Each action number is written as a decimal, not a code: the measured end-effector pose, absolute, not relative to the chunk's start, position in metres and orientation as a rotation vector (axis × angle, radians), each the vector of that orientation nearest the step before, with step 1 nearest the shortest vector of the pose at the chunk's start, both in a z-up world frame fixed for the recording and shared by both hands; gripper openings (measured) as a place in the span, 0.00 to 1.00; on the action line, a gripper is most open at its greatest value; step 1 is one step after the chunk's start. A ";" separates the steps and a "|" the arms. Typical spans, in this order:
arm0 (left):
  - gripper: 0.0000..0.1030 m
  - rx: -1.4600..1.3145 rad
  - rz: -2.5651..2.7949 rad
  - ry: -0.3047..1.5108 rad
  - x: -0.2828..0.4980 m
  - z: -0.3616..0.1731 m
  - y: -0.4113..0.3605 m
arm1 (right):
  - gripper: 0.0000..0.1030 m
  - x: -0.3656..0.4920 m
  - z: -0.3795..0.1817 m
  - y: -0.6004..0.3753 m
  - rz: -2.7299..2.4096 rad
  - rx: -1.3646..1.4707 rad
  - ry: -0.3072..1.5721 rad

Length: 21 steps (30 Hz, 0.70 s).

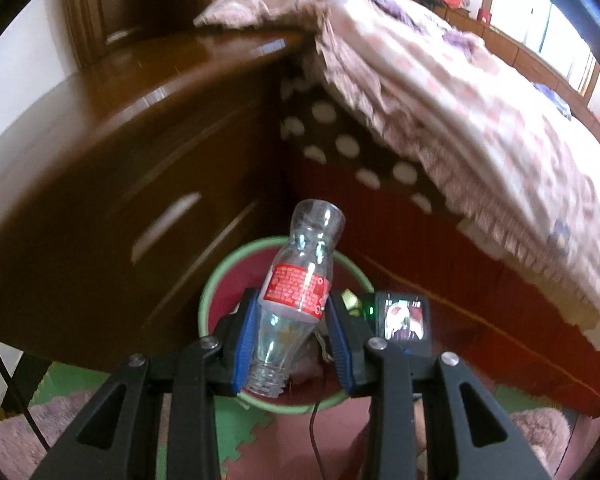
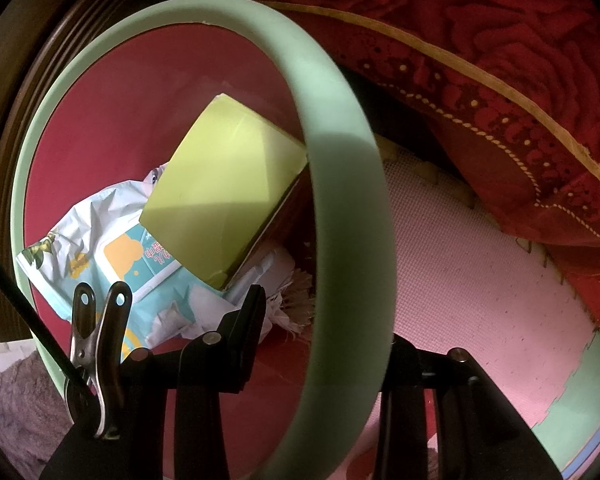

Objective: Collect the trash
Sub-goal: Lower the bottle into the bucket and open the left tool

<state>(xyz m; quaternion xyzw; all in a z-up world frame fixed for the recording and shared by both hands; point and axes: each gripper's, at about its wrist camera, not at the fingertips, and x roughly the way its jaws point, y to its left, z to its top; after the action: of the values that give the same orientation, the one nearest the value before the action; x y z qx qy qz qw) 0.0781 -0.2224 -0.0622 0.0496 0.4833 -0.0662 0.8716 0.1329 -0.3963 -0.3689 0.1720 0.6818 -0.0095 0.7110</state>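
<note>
Gripping the empty plastic bottle [image 1: 296, 296] neck-down, the left gripper [image 1: 294, 340] holds it above the green-rimmed bin [image 2: 340, 168], presumably to drop it in, while the right gripper [image 2: 320, 344] clamps that bin's rim, probably steadying it.

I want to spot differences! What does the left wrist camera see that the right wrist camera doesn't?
Only left wrist: the left gripper holding an empty plastic bottle, a bed blanket and a wooden cabinet.
Only right wrist: a yellow box and a crumpled wrapper inside the bin, whose rim the right gripper clamps.
Both: the green-rimmed bin.
</note>
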 end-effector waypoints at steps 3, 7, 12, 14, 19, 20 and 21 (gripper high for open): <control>0.34 0.110 -0.141 1.044 0.077 -0.081 -0.225 | 0.37 0.133 -0.369 -0.396 -0.020 0.380 1.512; 0.34 0.116 -0.133 1.090 0.079 -0.107 -0.225 | 0.37 0.132 -0.369 -0.396 -0.021 0.384 1.513; 0.34 0.108 -0.126 1.139 0.084 -0.138 -0.221 | 0.37 0.133 -0.370 -0.396 -0.020 0.381 1.512; 0.34 0.107 -0.123 1.161 0.088 -0.151 -0.220 | 0.36 0.133 -0.370 -0.396 -0.021 0.383 1.512; 0.34 0.093 -0.112 1.201 0.095 -0.176 -0.216 | 0.36 0.136 -0.369 -0.396 -0.030 0.395 1.511; 0.34 0.090 -0.113 1.208 0.097 -0.181 -0.215 | 0.36 0.136 -0.369 -0.396 -0.032 0.396 1.511; 0.34 0.090 -0.111 1.212 0.099 -0.185 -0.215 | 0.36 0.137 -0.369 -0.396 -0.031 0.393 1.511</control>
<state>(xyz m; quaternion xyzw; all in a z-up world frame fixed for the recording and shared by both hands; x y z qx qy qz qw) 0.0985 -0.2147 -0.1849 0.0425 0.5692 -0.0523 0.8194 0.1367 -0.3962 -0.3686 0.1769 0.6810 -0.0138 0.7104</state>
